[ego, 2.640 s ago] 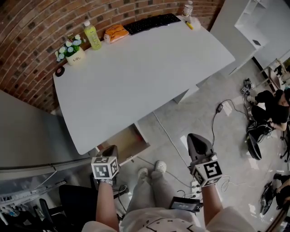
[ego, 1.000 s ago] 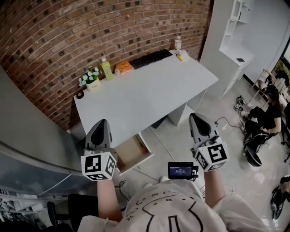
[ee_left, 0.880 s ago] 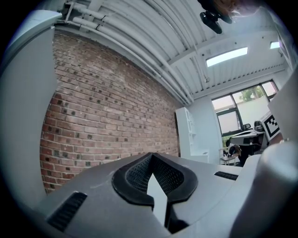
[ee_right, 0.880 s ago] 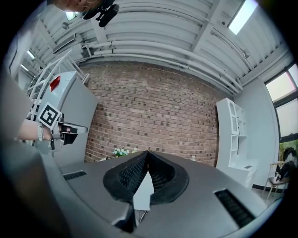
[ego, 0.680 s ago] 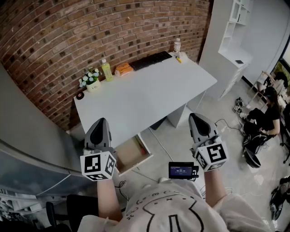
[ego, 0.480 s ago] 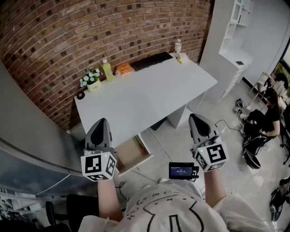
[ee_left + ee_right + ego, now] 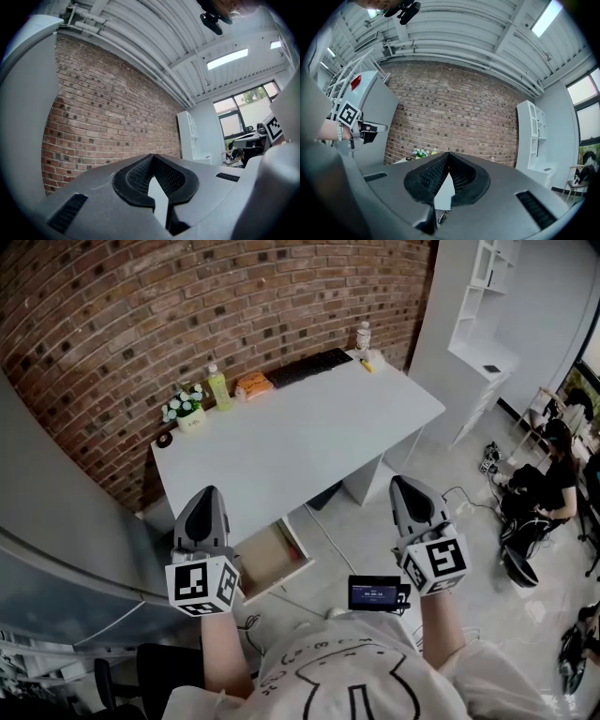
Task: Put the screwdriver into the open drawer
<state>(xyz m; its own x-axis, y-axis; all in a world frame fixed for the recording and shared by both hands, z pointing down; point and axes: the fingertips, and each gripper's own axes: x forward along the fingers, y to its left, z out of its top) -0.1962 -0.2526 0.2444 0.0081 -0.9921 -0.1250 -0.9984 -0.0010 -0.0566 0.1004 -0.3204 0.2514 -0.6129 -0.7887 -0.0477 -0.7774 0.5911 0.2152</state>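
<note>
Head view, items as I log them: left gripper and right gripper, both held level above the floor, short of the desk. In the left gripper view I read the tongs pressed together with nothing between them. The right gripper view shows the same, tongs together and empty. Drawer: open, under the desk's near edge, nearer the left gripper. Screwdriver: small yellow piece at the desk's far right corner, just beside a bottle, well apart from both grippers and the drawer. Along the desk's far edge, by the brick wall: keyboard, orange packet, green bottle, flower pot.
</note>
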